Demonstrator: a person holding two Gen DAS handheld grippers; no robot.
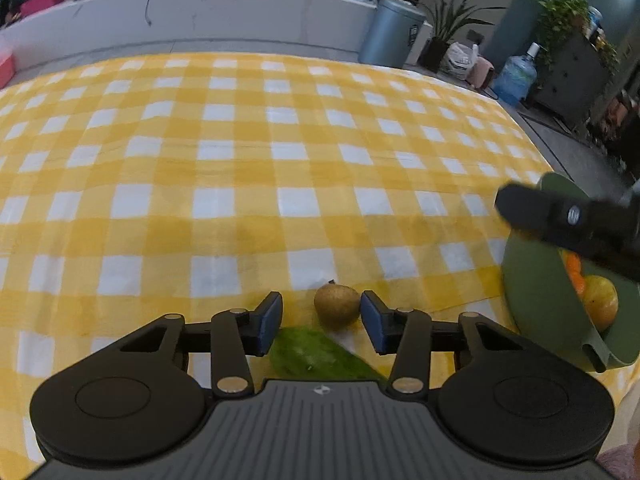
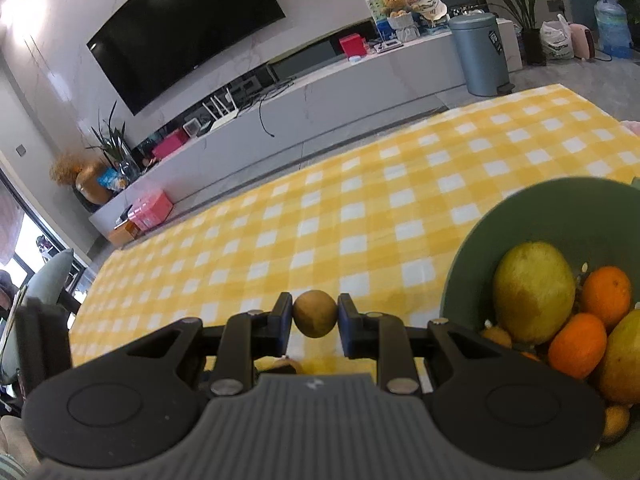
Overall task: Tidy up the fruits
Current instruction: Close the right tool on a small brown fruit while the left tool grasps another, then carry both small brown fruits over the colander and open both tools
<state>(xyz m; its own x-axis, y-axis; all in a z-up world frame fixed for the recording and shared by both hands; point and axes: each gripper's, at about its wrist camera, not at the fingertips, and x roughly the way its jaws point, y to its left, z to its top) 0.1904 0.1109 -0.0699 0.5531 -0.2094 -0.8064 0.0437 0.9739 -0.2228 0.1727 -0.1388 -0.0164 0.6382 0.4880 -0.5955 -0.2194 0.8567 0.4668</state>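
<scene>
In the left wrist view a small brown-yellow round fruit (image 1: 337,306) lies on the yellow checked cloth between the fingers of my left gripper (image 1: 321,305). The jaws are open: the fruit sits close to the right pad and a gap shows on its left. A green fruit (image 1: 316,354) lies just under the gripper. My right gripper (image 2: 315,309) is shut on another small brown-yellow fruit (image 2: 316,320), held above the cloth beside the green bowl (image 2: 472,256). The bowl holds a large yellow-green fruit (image 2: 534,292) and oranges (image 2: 576,346).
The green bowl (image 1: 532,320) stands at the table's right edge, with a blurred black finger (image 1: 560,220) of my right gripper over it. Checked cloth (image 1: 280,140) stretches far ahead. Beyond the table are a grey bin (image 1: 390,34), plants and a low TV cabinet (image 2: 320,92).
</scene>
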